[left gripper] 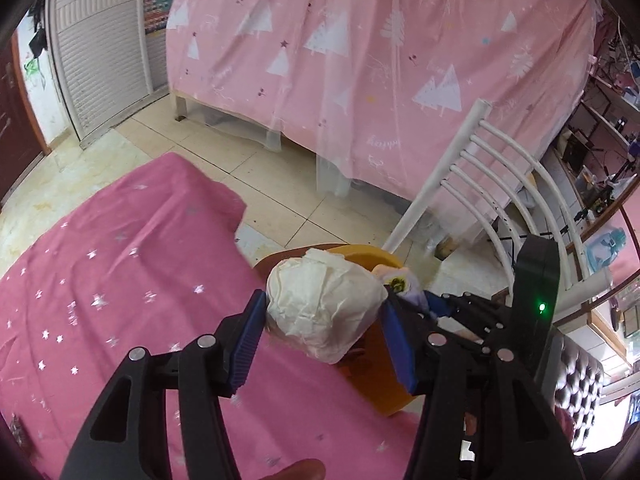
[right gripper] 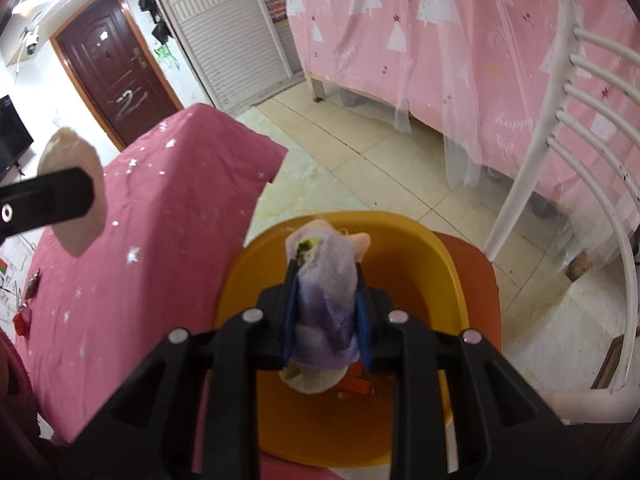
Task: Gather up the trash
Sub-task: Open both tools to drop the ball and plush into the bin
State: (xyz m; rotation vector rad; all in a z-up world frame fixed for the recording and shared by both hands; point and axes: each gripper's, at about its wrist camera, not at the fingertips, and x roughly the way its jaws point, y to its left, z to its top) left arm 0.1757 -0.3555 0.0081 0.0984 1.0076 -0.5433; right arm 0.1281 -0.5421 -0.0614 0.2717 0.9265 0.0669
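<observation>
My left gripper (left gripper: 324, 316) is shut on a crumpled ball of white tissue (left gripper: 320, 304), held just left of an orange bin (left gripper: 384, 380) and above the pink star cloth. That ball of white tissue (right gripper: 74, 196) and a left finger (right gripper: 48, 200) show at the far left of the right wrist view. My right gripper (right gripper: 326, 300) is shut on a purple-and-pink crumpled wrapper (right gripper: 328, 292), hanging right over the open mouth of the orange bin (right gripper: 452, 276). Something red lies on the bin's bottom. The same wrapper (left gripper: 400, 280) and the right gripper's black body appear in the left wrist view.
The bin stands on a red-orange chair seat (right gripper: 484, 280) with a white slatted back (right gripper: 560, 148). A table under a pink star cloth (left gripper: 120, 280) lies to the left. A bed with a pink tree-print sheet (left gripper: 360, 60) stands beyond tiled floor (right gripper: 360, 160).
</observation>
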